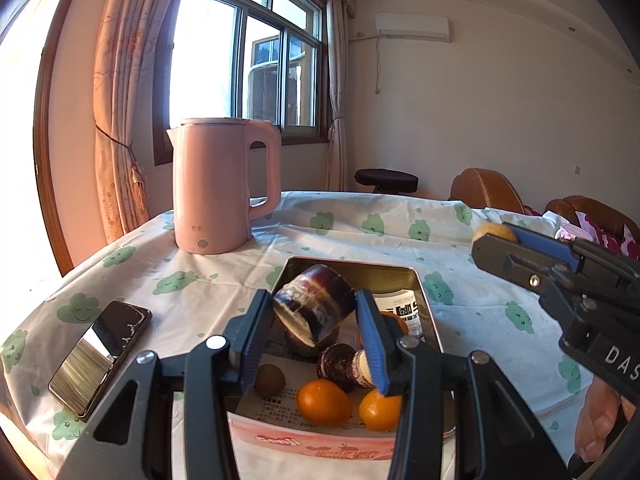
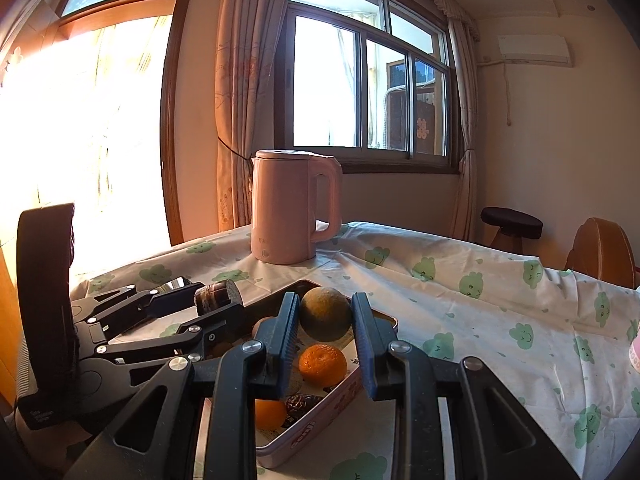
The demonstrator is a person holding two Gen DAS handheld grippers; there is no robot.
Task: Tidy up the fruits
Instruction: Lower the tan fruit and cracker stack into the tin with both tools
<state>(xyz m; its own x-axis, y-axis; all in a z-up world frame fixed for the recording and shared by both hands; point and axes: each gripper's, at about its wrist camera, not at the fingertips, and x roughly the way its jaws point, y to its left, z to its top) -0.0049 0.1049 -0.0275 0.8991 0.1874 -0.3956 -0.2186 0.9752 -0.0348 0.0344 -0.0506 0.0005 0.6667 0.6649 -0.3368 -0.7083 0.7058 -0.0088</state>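
Home: curtains (image 2: 236, 120), kettle (image 1: 220, 184), clothed table (image 1: 360, 240).

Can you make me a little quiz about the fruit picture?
1. True or false: the left tool is empty.
2. What round fruit does the right tool hold? A) brownish-green fruit B) banana C) grapes
3. What pink thing stands on the table beyond the tin?

Key: 1. False, it grips a purple sugarcane piece. 2. A. 3. The kettle.
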